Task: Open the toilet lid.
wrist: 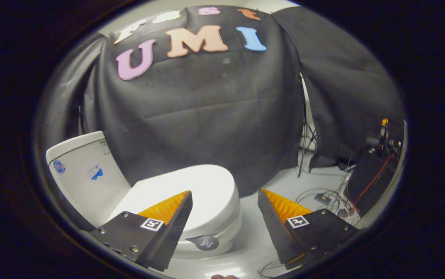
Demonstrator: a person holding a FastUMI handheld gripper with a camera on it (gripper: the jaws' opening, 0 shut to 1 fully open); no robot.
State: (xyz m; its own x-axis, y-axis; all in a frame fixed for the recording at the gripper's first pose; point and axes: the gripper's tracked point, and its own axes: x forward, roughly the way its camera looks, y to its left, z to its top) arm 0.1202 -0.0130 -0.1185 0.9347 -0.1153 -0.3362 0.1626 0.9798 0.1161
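Gripper [224, 195] spread wide, grasping nothing, above closed toilet lid [207, 186], one finger [170, 221] hiding lid's near-left part.

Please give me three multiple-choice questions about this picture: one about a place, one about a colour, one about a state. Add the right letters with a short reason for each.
1. Where is the toilet lid relative to the tongs?
A. Ahead, partly behind one finger
B. Clamped between both fingers
C. On top of the tank

2. What colour is the toilet?
A. Blue
B. White
C. Green

3. How is the lid now?
A. Raised upright
B. Removed
C. Down, closed

Answers:
1 A, the lid lies beyond the fingers, one finger overlapping it.
2 B, tank and bowl are white.
3 C, the lid lies flat on the bowl, the tongs open and apart from it.
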